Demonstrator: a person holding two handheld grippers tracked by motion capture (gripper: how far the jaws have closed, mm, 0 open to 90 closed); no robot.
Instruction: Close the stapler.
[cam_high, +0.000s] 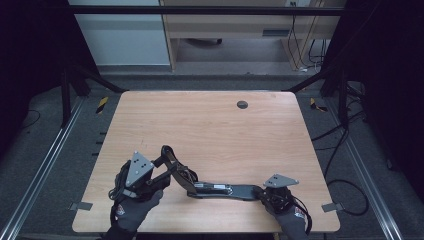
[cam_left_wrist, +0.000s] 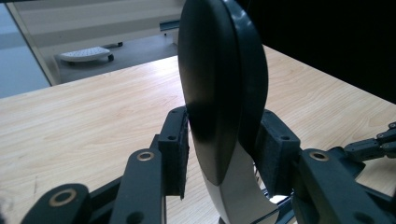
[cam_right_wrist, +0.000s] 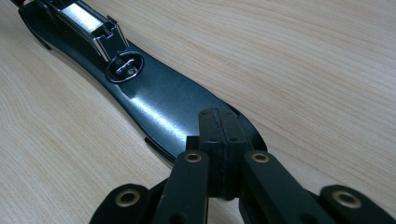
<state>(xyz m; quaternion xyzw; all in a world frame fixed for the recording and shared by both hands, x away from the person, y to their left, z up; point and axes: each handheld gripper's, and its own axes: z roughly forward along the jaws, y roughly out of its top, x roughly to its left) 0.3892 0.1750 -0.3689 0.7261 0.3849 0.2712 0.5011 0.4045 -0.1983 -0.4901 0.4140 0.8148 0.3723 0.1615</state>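
A big black stapler (cam_high: 200, 182) lies opened out at about 6 o'clock on the table (cam_high: 210, 130), its base flat on the wood and running toward 3 o'clock, its upper arm swung up and back toward 9 o'clock. The main risk, as I judge it, is the raised arm slipping: the left gripper (cam_left_wrist: 219, 154) clamps only the smooth rounded end of the arm, so a twist of the hand could let it slide out and snap down on the base. A second risk is the base skating or tipping on the table if the pull on the arm goes sideways, because the right gripper (cam_right_wrist: 220, 140) bears on just the narrow tail of the base. The left fingers (cam_left_wrist: 175, 149) stand at a middling width, pressed on either side of the upright arm. The right fingers (cam_right_wrist: 208, 135) are drawn tight together over the tail end of the base, pads touching each other; whether a thin edge of the base is pinched between them I cannot tell.
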